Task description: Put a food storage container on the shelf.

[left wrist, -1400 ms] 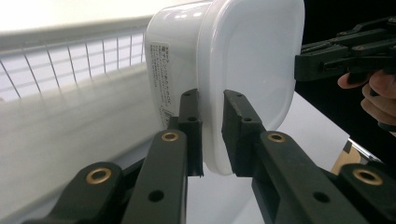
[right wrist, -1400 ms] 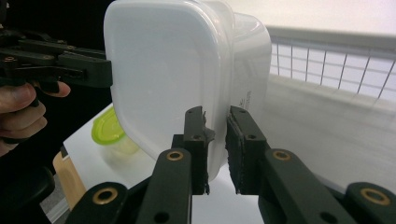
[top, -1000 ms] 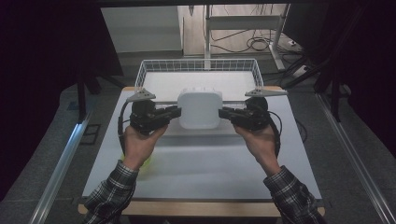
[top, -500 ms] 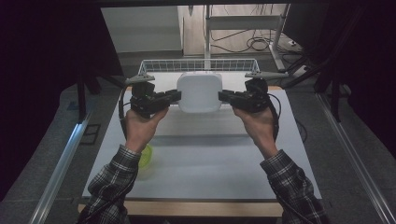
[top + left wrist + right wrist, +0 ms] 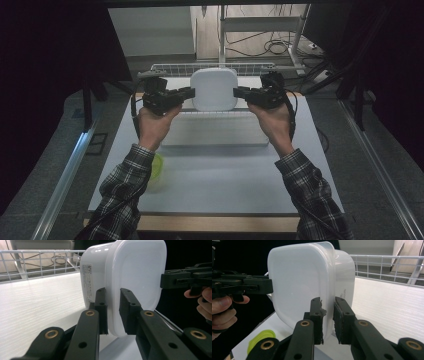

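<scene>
Between left hand-held gripper (image 5: pixel 189 93) and right hand-held gripper (image 5: pixel 239 92), both clamped on it: white container (image 5: pixel 214 89).

Wire basket (image 5: pixel 165 69) wall just ahead

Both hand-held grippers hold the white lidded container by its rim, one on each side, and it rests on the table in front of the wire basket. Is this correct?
Not quite. The white lidded container is lifted off the table, not resting on it; the high view shows it held in the air. The left hand-held gripper and right hand-held gripper do hold its rim, one on each side, in front of the wire basket.
</scene>
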